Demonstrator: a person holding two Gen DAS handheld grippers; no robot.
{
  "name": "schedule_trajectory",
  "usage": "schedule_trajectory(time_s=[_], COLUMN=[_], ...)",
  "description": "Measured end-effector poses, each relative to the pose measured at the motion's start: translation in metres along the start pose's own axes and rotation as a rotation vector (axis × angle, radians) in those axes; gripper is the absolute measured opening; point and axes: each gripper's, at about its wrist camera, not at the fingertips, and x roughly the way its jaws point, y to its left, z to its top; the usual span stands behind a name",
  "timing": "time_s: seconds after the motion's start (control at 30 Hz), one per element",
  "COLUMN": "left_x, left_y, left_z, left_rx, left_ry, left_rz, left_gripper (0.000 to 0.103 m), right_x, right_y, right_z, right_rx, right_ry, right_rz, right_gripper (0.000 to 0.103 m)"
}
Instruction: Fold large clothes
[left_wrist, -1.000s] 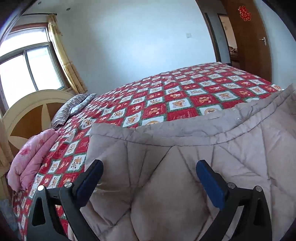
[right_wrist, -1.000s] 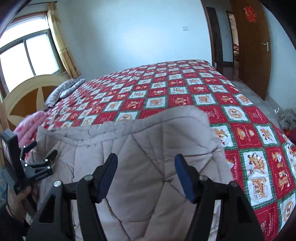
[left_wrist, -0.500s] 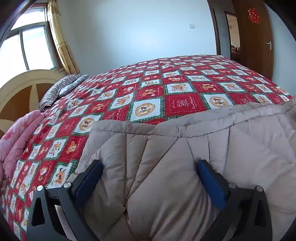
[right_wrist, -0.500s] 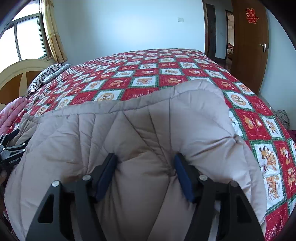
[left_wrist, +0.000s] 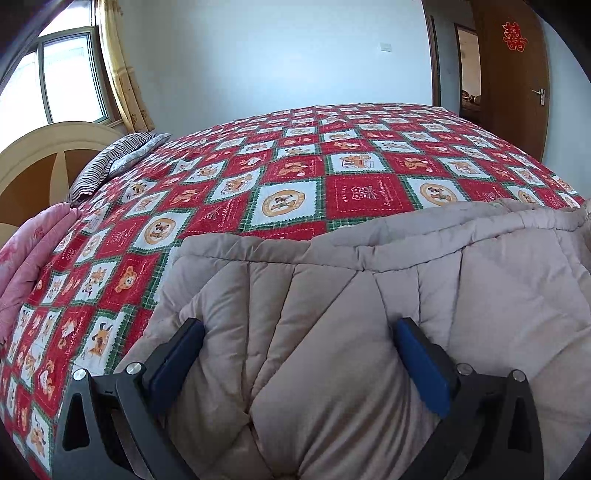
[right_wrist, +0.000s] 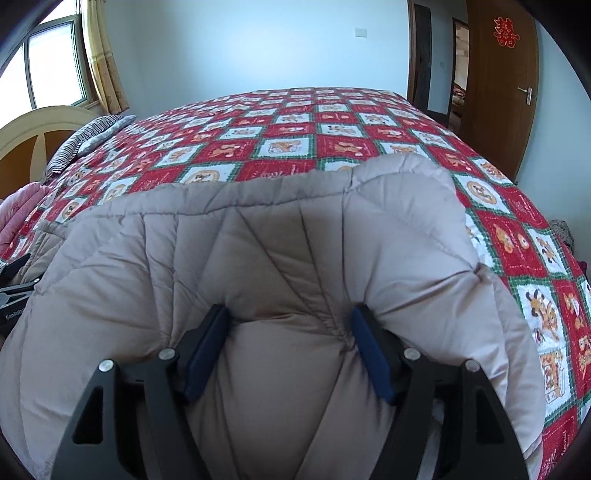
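Note:
A large beige quilted padded garment (left_wrist: 369, 288) lies on the near side of the bed; it also fills the right wrist view (right_wrist: 258, 240). My left gripper (left_wrist: 299, 332) is open, its blue-padded fingers (left_wrist: 421, 365) pressed into the garment's left part, padding bulging between them. My right gripper (right_wrist: 291, 321) is open, its fingers (right_wrist: 369, 350) sunk into the right part, with fabric puffed up between them. The left gripper's black body (right_wrist: 14, 291) shows at the left edge of the right wrist view.
The bed carries a red, white and green checkered cover (left_wrist: 332, 177). A striped pillow (left_wrist: 114, 162), a pink folded quilt (left_wrist: 22, 258) and a cream headboard (left_wrist: 44, 147) are on the left. A brown door (left_wrist: 517, 85) stands at the right.
Both grippers have moved down and forward, pushing into the beige garment. The garment now bulges between the fingers and lies lower on the bed.

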Motion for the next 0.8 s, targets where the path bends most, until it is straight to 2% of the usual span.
schedule_trajectory(time_s=[0.53, 0.63, 0.7, 0.8], left_x=[0.002, -0.003, -0.023, -0.087], left_y=[-0.002, -0.001, 0.006, 0.029], left_z=[-0.004, -0.001, -0.002, -0.017], left_rx=[0.011, 0.027, 0.016, -0.027], left_ry=[-0.004, 0.042, 0.055, -0.051], left_rz=[0.020, 0.022, 0.022, 0.038], left_gripper=[0.102, 0.102, 0.102, 0.102], right_x=[0.004, 0.005, 0.006, 0.001], right_y=[0.007, 0.009, 0.012, 0.015], right_z=[-0.008, -0.008, -0.008, -0.004], right_rx=[-0.025, -0.039, -0.055, -0.076], right_ry=[-0.012, 0.000, 0.013, 0.048], right_rz=[-0.053, -0.069, -0.088, -0.109], right_gripper=[0.072, 0.072, 0.072, 0.073])
